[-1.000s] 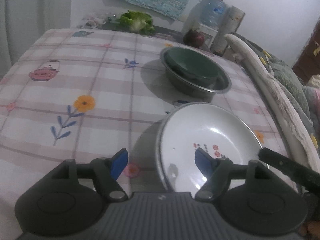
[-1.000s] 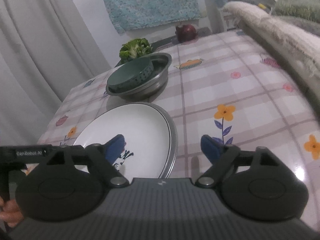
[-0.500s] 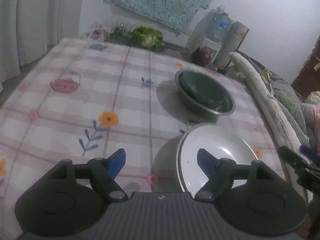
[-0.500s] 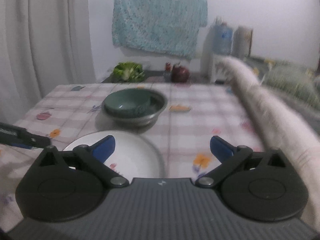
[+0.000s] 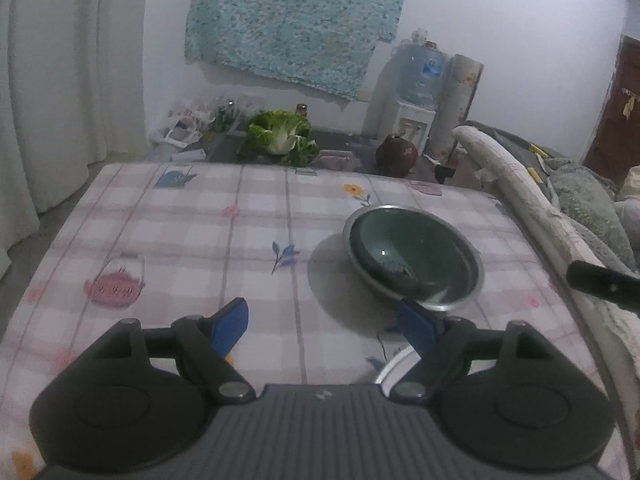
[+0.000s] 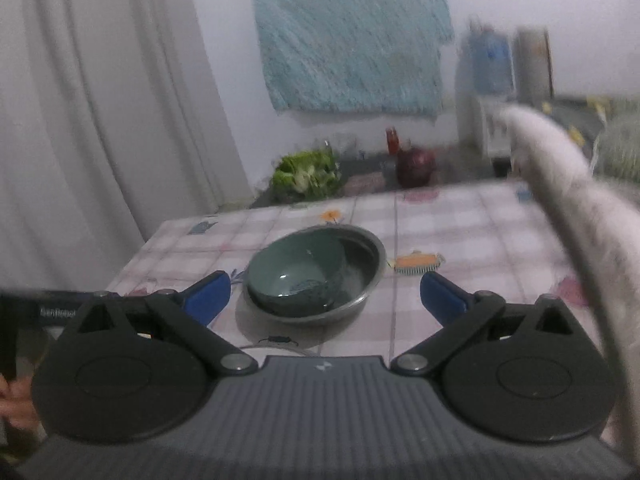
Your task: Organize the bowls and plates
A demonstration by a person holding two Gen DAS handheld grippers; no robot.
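Both grippers have pulled up and back from the white plate since a second ago. Back then it filled the lower part of both views; now only a thin sliver of its rim (image 5: 394, 364) peeks out just past the left gripper's body, right under the right-hand blue pad.

Left gripper (image 5: 322, 326) is angled down toward the table (image 5: 180, 232), jaws spread wide with nothing between them but checked tablecloth. The log has them a touch wider than a second ago, but they've settled now.

Right gripper (image 6: 324, 294) is also tilted down, less steeply, and its jaws are as wide as they go, nothing gripped. They went wider over the last second too. This view is pretty smeared from the motion.

The green bowl (image 6: 296, 276) sits nested inside the metal bowl (image 6: 360, 256), pushed toward the metal bowl's left side in the right wrist view. The pair is mid-table, well ahead of both grippers and not touched by either.

In the left view a black bit of the other gripper pokes in at the right edge. In the right view the left gripper's black side is at the far left with a hand (image 6: 16, 404) just under it, too blurry to say more.

Leafy greens (image 5: 280, 136) are past the far edge of the table.
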